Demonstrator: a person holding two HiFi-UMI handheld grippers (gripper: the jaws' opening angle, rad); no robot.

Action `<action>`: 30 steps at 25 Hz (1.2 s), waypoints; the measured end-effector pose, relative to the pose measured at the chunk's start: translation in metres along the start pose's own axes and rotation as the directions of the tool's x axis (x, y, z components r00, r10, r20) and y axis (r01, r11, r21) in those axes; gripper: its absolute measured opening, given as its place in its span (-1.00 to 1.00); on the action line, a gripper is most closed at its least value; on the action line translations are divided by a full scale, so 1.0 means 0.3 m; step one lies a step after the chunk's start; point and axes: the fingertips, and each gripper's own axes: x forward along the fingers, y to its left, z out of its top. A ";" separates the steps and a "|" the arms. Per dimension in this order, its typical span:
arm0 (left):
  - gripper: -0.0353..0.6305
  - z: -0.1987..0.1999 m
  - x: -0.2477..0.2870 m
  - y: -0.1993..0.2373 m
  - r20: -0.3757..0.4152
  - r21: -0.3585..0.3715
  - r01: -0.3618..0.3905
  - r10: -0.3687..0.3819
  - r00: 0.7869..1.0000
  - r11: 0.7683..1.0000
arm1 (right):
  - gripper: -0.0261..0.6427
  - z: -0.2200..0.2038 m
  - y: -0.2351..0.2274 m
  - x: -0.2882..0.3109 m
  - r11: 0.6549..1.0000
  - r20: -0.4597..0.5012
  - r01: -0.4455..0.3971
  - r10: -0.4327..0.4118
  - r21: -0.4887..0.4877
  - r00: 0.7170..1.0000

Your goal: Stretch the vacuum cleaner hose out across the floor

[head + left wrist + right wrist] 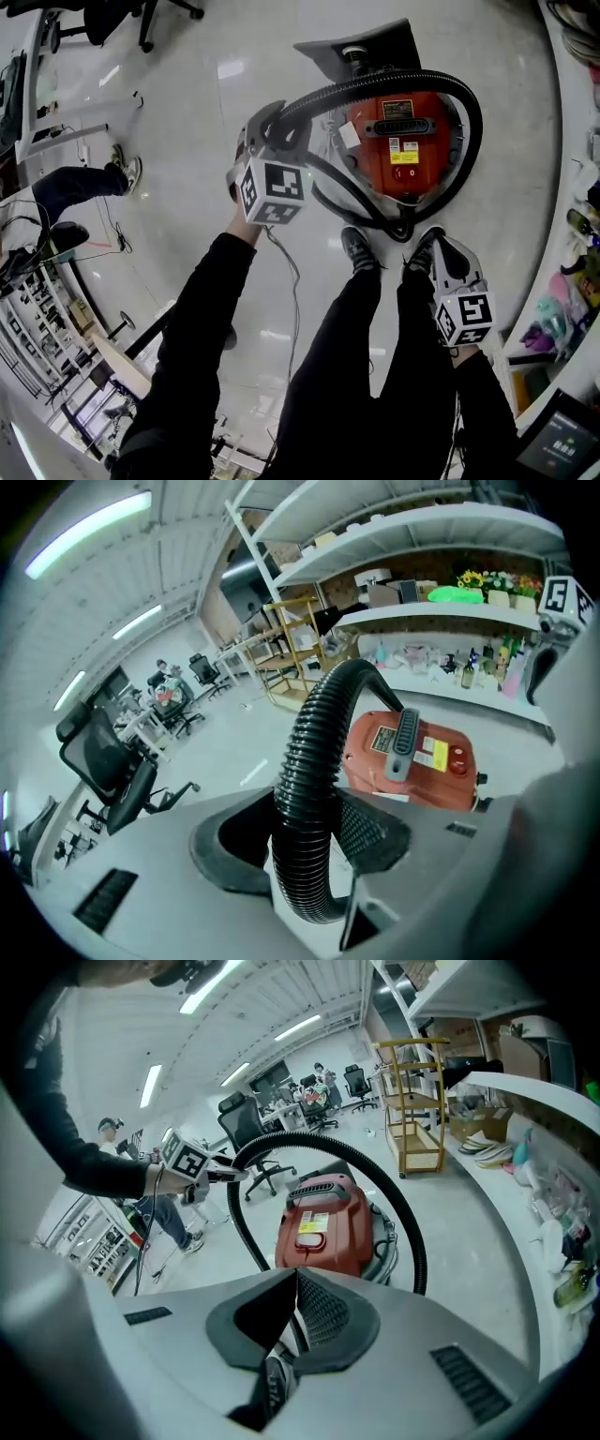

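Red canister vacuum cleaner [403, 141] is sitting just beyond both grippers. Black ribbed plastic hose [375, 86] is arcing over the cleaner and running straight through the left gripper [275, 122], whose jaws are pinching it on both sides. Right gripper [433, 246] is hanging by the cleaner's near edge, jaws pressed together with nothing between them, hose just beside it.

The vacuum cleaner [405, 141] sits on the floor [202, 89] just ahead of the person's shoes [359, 249]. The hose [441, 82] loops around it, running from the left gripper [270, 120] at its left.
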 end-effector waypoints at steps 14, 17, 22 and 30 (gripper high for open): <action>-0.31 0.045 -0.799 0.097 -0.035 -0.210 -0.068 0.062 0.997 0.975 | -0.88 0.169 0.223 -0.306 0.998 0.014 -0.051 0.051 -0.045 0.999; -0.31 0.064 -0.963 0.036 -0.027 -0.194 -0.050 0.045 0.999 0.980 | -0.88 0.242 0.258 -0.383 0.998 0.019 -0.007 0.008 -0.058 1.000; -0.31 0.099 -1.166 -0.050 -0.006 -0.212 -0.069 0.070 0.998 0.975 | -0.23 0.439 0.266 -0.476 0.958 0.022 0.139 -0.138 -0.252 0.990; -0.31 0.116 -1.483 -0.151 0.064 -0.262 -0.074 0.094 0.994 0.962 | 0.16 0.557 0.185 -0.423 0.806 -0.047 0.287 -0.362 -0.518 0.931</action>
